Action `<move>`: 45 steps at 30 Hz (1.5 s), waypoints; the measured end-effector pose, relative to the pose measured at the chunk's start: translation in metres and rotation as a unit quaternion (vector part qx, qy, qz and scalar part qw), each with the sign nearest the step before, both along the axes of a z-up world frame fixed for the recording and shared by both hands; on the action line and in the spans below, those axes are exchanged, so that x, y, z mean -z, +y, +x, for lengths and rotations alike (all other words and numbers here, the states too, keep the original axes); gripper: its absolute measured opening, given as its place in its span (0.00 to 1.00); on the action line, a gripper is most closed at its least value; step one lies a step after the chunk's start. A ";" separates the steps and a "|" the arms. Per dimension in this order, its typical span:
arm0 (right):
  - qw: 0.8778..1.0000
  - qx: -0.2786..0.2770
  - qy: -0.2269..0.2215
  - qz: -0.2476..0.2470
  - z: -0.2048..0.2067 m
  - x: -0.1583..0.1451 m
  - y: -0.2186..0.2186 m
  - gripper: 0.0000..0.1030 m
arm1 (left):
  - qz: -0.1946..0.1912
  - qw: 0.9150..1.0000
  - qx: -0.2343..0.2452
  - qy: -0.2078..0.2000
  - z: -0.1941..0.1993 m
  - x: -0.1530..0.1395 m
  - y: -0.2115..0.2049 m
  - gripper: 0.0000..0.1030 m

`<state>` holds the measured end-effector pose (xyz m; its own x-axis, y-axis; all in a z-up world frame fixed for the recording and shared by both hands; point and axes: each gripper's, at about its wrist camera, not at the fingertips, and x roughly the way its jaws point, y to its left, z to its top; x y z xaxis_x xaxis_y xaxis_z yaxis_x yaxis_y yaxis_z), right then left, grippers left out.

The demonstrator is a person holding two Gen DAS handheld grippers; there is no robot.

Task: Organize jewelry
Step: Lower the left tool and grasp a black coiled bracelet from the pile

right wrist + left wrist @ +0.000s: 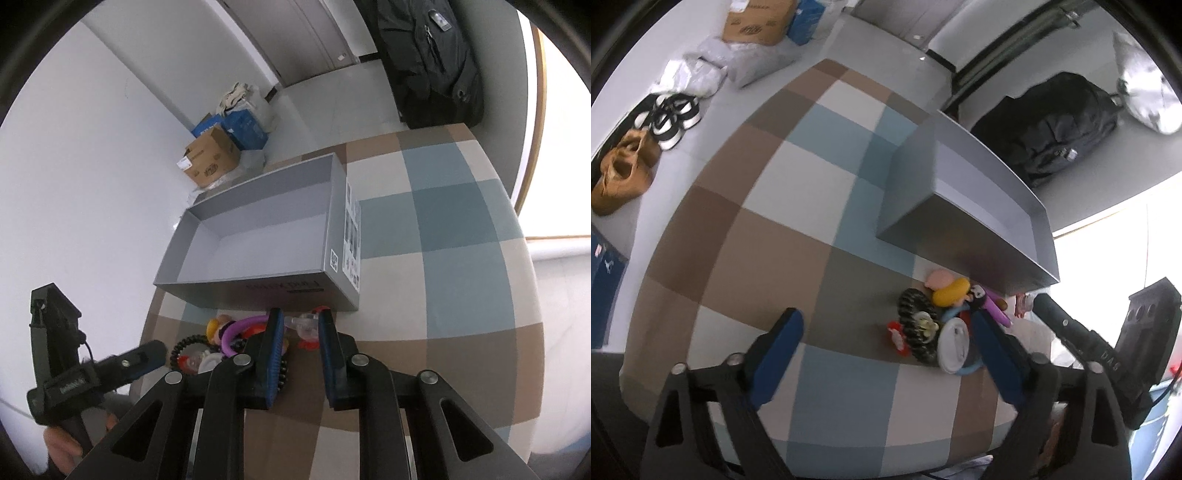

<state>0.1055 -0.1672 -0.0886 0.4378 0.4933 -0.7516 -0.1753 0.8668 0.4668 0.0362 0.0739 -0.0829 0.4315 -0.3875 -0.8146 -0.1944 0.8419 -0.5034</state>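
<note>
Entry: trinket pile, on the desk against the near wall of the grey box; the box is empty.

- My right tool: narrow, seemingly pinching a clear trinket at the pile's edge.
- My left tool: wide, holding nothing, one finger beside the pile.
- Risks: thin hold slips; tangled loops drag along; the lift catches the box wall.
- Surface: checked cloth, brown, blue and white.
- Room, beyond the box: cardboard carton, black bag, shoes.

Open grey box at centre; below it, the right gripper pinches a clear trinket beside the jewelry pile.
</note>
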 end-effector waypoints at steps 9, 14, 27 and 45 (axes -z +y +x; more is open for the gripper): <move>1.000 0.001 -0.011 0.012 -0.009 -0.008 -0.008 0.18 | -0.011 1.000 0.005 0.000 0.005 0.006 0.000 0.48; 1.000 0.004 -0.017 0.016 -0.012 -0.013 -0.011 0.18 | -0.028 0.999 0.009 0.023 0.009 0.013 0.001 0.15; 0.999 0.013 -0.039 0.021 -0.023 -0.029 -0.020 0.18 | -0.016 0.999 0.028 -0.036 -0.003 -0.018 -0.008 0.05; 0.998 0.004 -0.060 0.013 -0.033 -0.044 -0.012 0.18 | -0.066 0.997 0.028 0.015 0.004 -0.003 -0.003 0.06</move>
